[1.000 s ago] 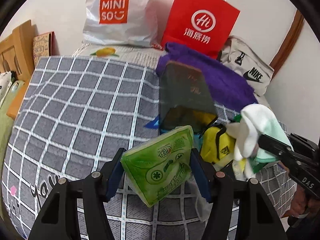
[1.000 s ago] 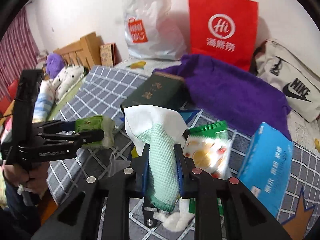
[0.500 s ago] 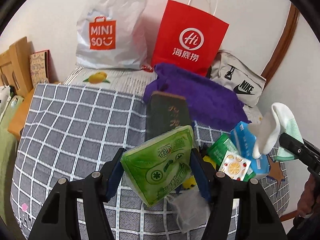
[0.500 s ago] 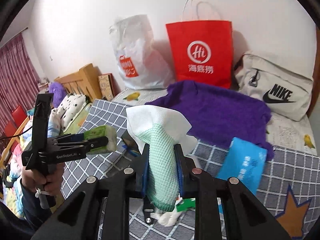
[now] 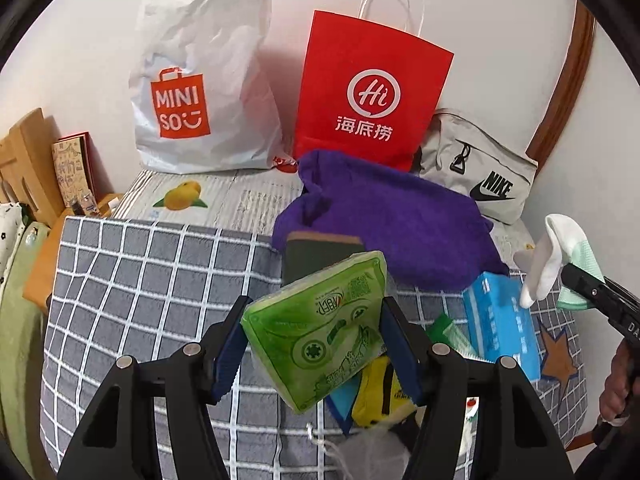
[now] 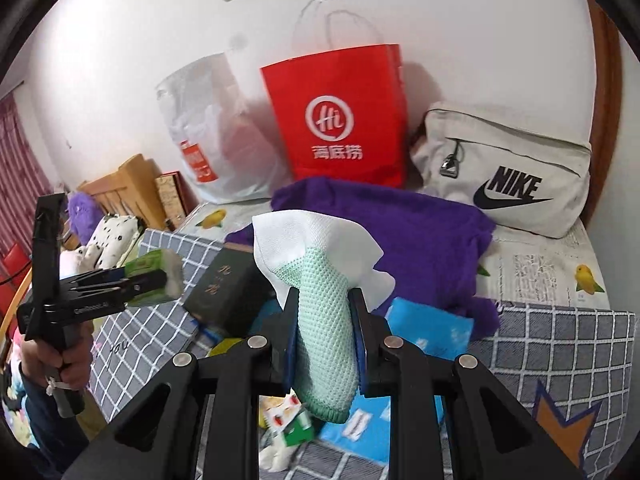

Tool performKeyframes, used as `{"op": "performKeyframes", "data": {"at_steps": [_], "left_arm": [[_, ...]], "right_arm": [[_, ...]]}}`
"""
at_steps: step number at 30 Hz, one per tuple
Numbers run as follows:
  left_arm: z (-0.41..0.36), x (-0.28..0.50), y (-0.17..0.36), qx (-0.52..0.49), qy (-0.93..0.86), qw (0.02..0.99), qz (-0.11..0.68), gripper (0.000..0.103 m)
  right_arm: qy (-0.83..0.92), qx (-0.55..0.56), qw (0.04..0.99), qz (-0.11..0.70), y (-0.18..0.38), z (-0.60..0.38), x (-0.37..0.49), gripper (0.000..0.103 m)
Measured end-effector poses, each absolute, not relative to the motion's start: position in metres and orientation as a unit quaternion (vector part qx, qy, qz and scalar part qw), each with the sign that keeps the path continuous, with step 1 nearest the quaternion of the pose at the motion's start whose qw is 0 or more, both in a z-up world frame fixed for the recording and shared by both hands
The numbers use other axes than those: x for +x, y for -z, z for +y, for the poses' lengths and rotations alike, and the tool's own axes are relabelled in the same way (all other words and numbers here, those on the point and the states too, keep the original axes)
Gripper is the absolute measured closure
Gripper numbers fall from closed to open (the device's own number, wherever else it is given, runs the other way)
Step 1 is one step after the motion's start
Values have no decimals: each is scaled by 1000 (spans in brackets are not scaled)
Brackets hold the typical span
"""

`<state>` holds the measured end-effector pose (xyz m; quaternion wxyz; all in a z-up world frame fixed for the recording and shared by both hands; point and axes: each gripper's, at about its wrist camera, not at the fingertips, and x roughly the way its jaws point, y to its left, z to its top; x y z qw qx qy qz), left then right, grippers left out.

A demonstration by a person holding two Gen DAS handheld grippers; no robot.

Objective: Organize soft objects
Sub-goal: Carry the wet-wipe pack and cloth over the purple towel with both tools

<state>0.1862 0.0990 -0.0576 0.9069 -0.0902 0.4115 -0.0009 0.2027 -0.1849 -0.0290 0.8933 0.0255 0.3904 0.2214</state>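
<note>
My left gripper is shut on a green tissue pack and holds it above the grey checked bedspread. It also shows in the right wrist view, at the left. My right gripper is shut on a white and mint green sock, held up over the pile; the sock also shows in the left wrist view, at the right. Below lie a purple towel, a blue tissue pack and a dark green box.
A white MINISO bag, a red paper bag and a white Nike bag stand against the far wall. A yellow pouch and small snack packs lie below the grippers. A wooden headboard is at the left.
Both grippers have risen and pulled back from the pile with their loads still held. The bags at the wall now show in full and the items on the bed look smaller.
</note>
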Motion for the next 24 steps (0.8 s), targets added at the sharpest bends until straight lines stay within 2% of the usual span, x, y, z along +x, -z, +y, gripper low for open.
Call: {"op": "performKeyframes", "data": {"at_steps": [24], "left_arm": [[92,278,57,-69,-11,902,425,41]], "right_arm": [[-188,25,897,400,45,-205,310,80]]}}
